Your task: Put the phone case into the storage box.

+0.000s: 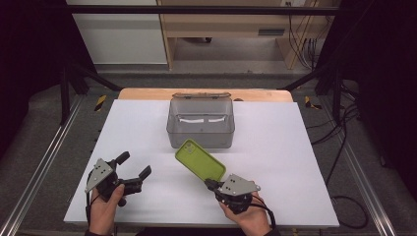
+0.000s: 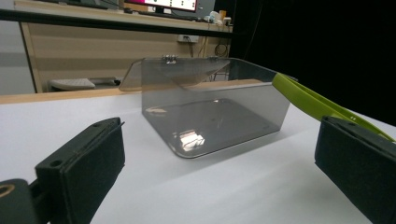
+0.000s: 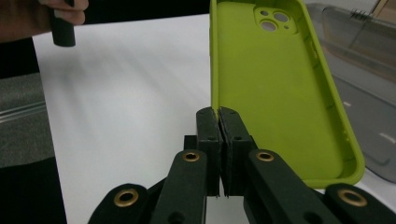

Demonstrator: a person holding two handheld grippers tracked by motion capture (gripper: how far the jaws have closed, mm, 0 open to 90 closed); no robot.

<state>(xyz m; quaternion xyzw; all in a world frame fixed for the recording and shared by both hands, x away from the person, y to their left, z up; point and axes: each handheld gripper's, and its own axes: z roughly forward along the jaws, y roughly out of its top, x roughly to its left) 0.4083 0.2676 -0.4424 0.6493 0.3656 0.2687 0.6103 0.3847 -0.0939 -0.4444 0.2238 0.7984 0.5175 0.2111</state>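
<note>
R claw [image 1: 212, 185] pinches the near edge of the phone case [image 1: 200, 160], jaws pressed tight on its rim. Case is lime green, soft matte rubbery shell, camera cutout at far end. Long axis runs from R claw up-left toward the box [image 1: 200, 124], far tip just at box's near wall. L claw [image 1: 133, 172] spread wide, empty, left of box, farther off. Box: smoky clear plastic, rounded corners, lid hinged back.

The left gripper [image 1: 134, 169] is held low with jaws spread wide; the right gripper [image 1: 210, 184] is clamped tight, jaws pressed together.
</note>
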